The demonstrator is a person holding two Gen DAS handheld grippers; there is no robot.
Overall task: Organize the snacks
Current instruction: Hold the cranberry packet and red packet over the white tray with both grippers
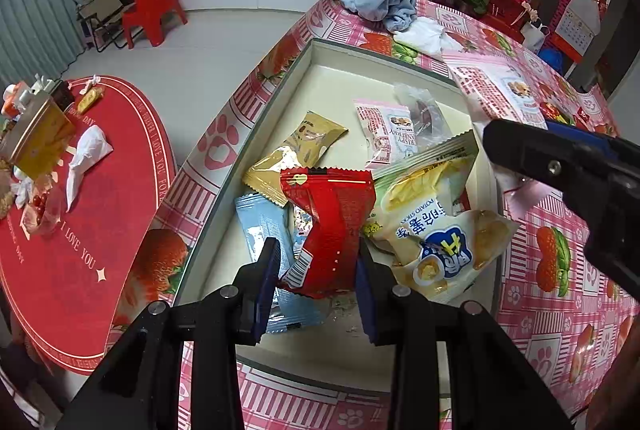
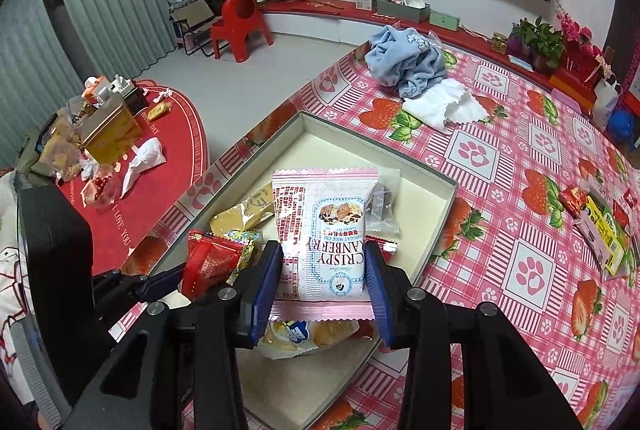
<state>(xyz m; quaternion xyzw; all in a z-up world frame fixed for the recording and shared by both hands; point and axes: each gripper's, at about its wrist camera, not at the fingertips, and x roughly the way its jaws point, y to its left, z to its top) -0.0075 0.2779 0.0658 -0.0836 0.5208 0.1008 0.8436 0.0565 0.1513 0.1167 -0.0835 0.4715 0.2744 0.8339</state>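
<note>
My left gripper (image 1: 318, 262) clamps a crinkled red foil snack packet (image 1: 332, 226) over the shallow cream cardboard tray (image 1: 320, 49); my right gripper (image 2: 324, 270) grips a pink-edged white wrapper (image 2: 324, 230) reading "CRISPY CRANBERRY", held above the same tray on the strawberry-print tablecloth (image 2: 520, 189). I judge both packets are mid-placement; next, each needs lowering and letting go onto bare tray floor. A yellow pouch (image 1: 436, 230) reads "POTATO STICKS".

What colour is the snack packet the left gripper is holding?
Red, with a small gold heart mark near its top: the red snack packet in the left gripper, clearest in the left wrist view.
</note>
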